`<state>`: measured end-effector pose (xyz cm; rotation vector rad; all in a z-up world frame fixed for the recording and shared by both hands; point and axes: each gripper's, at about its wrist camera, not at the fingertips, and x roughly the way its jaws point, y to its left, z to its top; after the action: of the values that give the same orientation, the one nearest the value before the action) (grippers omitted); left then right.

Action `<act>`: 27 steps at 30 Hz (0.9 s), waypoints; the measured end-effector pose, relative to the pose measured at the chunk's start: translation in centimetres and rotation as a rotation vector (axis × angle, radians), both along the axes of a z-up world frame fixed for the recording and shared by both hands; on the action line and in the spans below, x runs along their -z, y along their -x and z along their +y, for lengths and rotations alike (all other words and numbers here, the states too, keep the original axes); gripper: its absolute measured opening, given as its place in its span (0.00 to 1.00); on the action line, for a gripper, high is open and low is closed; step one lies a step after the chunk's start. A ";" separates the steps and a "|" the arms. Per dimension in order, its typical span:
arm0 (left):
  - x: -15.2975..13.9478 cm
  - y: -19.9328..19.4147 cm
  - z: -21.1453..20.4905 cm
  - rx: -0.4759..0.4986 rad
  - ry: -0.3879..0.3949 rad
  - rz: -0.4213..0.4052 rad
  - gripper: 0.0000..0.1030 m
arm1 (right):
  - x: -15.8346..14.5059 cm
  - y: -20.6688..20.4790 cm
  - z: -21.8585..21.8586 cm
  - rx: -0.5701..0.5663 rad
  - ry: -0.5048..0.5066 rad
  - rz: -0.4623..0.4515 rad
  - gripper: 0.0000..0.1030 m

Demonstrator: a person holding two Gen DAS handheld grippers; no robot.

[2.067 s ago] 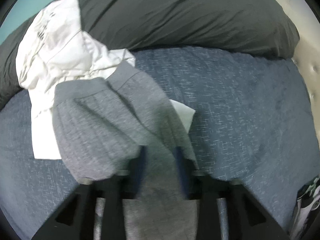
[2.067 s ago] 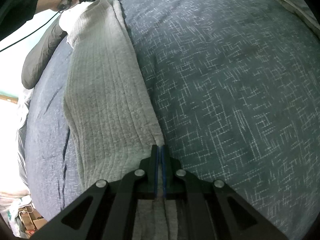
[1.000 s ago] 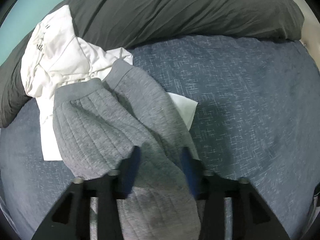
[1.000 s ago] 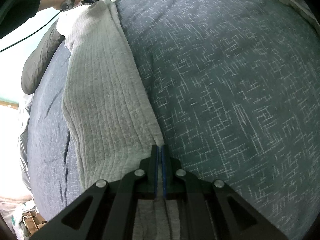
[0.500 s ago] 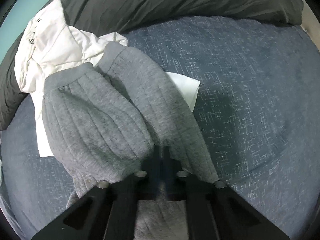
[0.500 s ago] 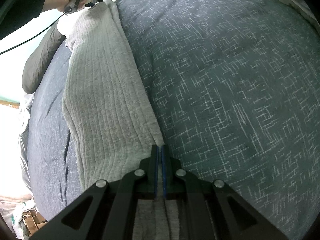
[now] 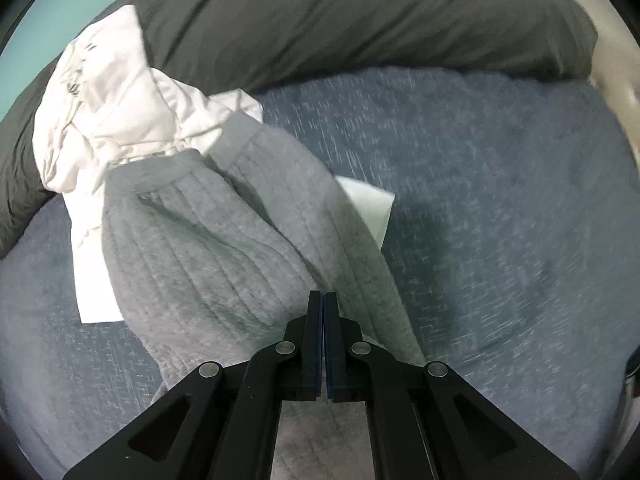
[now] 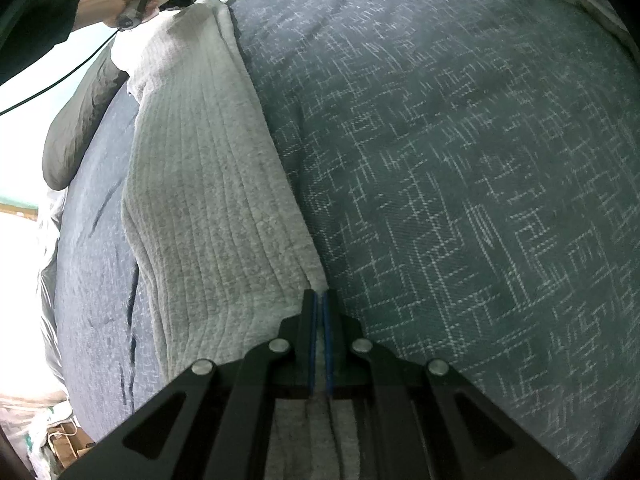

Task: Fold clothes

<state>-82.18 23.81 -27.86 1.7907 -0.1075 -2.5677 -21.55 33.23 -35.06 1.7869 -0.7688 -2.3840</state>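
grey pants [image 8: 208, 208] stretched lengthwise between the two tools on the bed [image 8: 460, 184]

the right tool [image 8: 320, 300] is clamped on one end of the pants; the left tool [image 7: 322, 300], far off along their long axis, is pinched shut on a fold near the waistband, which lies over a white shirt [image 7: 120, 112]. each hand has its own end. blue patterned cover, dark pillow [image 7: 360, 20] at the head, teal wall beyond.

Grey ribbed trousers [image 8: 208, 200] stretch lengthwise from lower centre to upper left, waistband [image 7: 160, 168] overlapping a crumpled white shirt [image 7: 116, 104].
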 end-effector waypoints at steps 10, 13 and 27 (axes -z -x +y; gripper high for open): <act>-0.6 -0.2 -1.7 -0.037 0.015 -0.009 0.01 | -1.2 -2.5 -0.1 0.002 0.002 0.003 0.03; -0.2 -0.2 -1.8 -0.055 0.018 -0.022 0.23 | -1.8 -1.8 1.1 0.002 0.003 0.005 0.03; 4.8 0.4 -0.9 -0.044 0.105 -0.075 0.58 | -0.7 0.2 2.0 0.011 0.017 0.015 0.03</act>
<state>-82.58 22.95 -32.70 1.8307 -0.1971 -2.4169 -21.75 35.23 -34.36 1.7604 -0.7961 -2.3875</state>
